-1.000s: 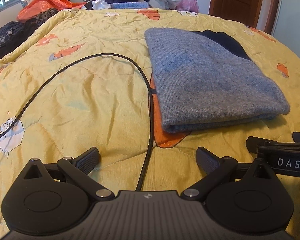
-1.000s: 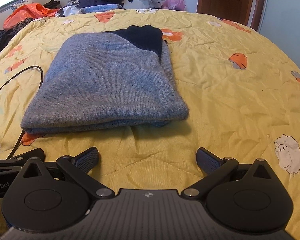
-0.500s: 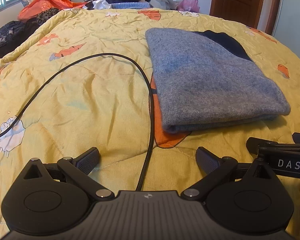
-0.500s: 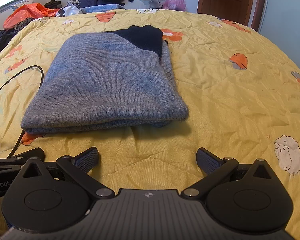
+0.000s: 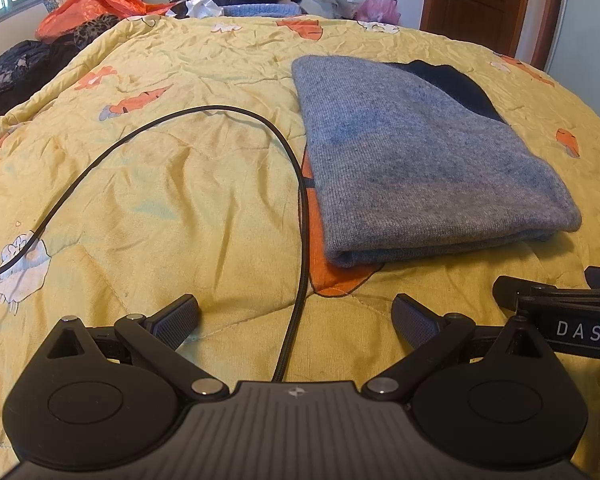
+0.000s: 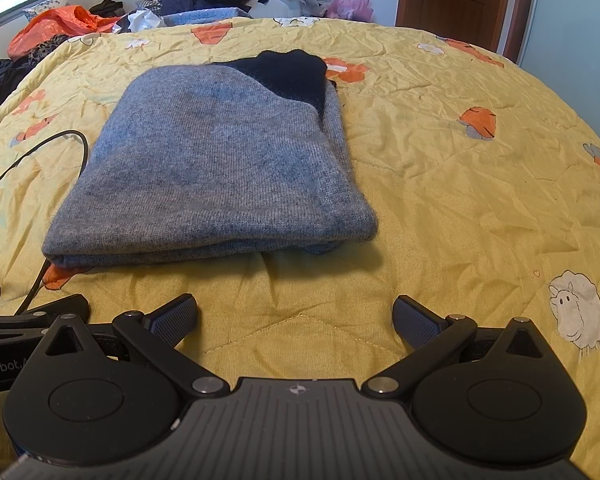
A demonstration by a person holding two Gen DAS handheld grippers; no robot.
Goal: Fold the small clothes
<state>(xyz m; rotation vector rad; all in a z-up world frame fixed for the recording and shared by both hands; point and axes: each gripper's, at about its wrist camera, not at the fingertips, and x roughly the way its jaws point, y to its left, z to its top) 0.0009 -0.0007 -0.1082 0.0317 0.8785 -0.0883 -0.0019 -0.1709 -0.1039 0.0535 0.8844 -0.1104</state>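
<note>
The grey sweater (image 5: 420, 160) lies folded on the bed (image 5: 180, 200). Our left tool (image 5: 296, 316) and right tool (image 6: 296, 316) stand open, empty, near its front edge. The cable (image 5: 300, 216) beside it could snag a finger and drag the fold apart.

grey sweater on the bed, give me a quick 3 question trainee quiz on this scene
1. True or false: the left claw grips the grey sweater.
2. Which side of the sweater does the black cable run along, seen from the left wrist view: A) left B) right C) across the top?
3. Fill in: the sweater lies folded on the yellow ____.

Key: 1 false, both claws, right claw too, are open and short of it. 2 A. 3 quilt.
</note>
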